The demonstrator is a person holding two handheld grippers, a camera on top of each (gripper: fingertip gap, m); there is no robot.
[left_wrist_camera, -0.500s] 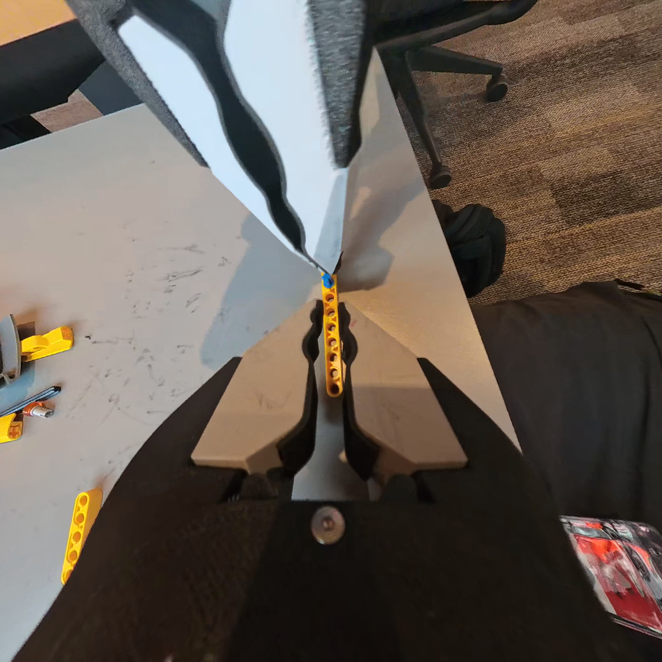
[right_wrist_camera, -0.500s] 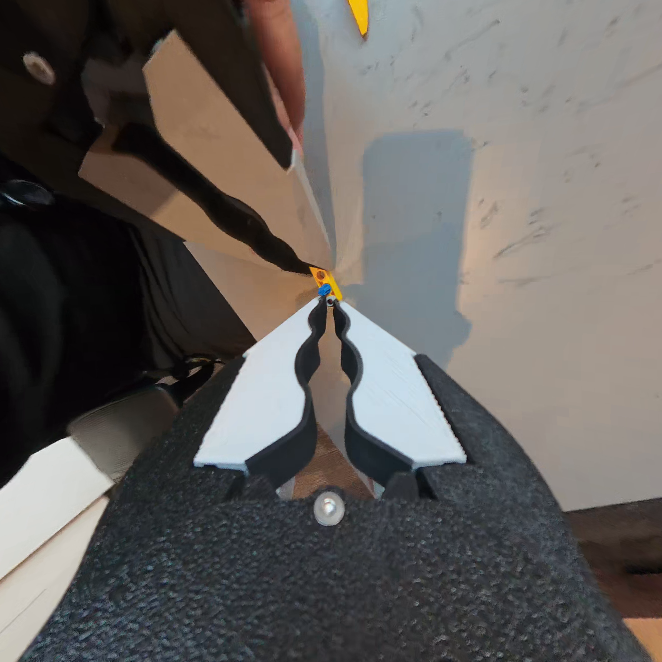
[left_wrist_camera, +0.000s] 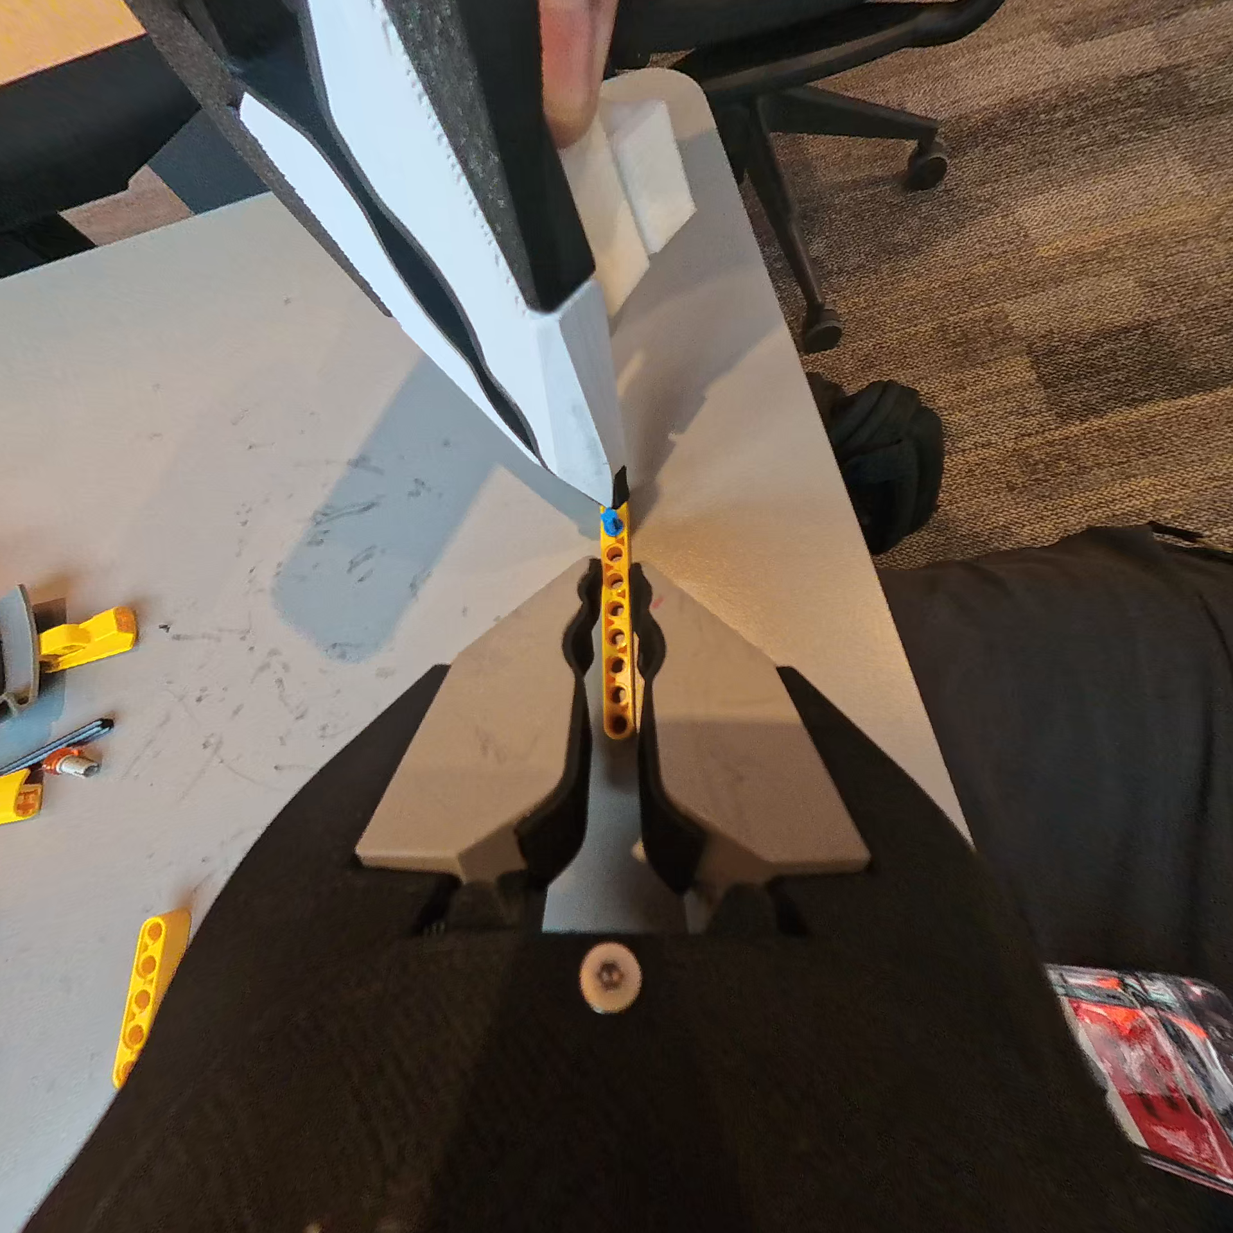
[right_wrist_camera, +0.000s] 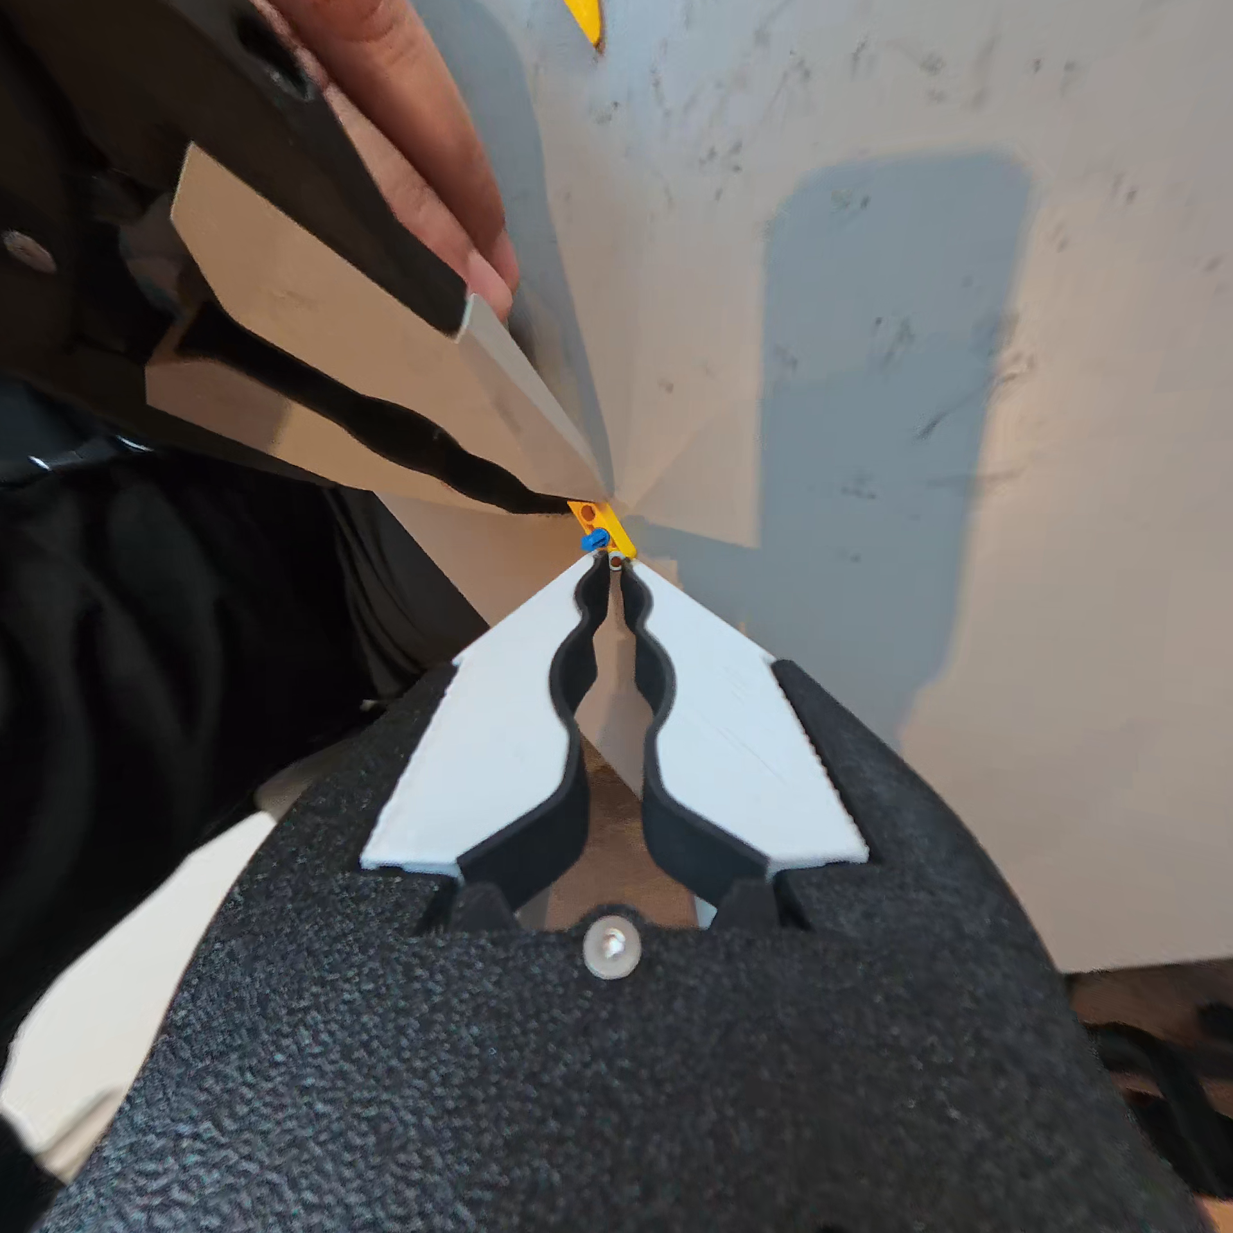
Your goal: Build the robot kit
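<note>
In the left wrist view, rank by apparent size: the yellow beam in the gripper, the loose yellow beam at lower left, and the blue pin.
1. Held yellow beam, longest.
2. Loose yellow beam; slightly shorter, but partly hidden and nearer the camera, so this order is unsure.
3. Blue pin, clearly smallest.

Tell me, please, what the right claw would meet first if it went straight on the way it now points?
Most likely the tip of the yellow holed beam with its blue pin, held by the left claw; the right claw looks nearly touching it already, though depth is unclear.
</note>
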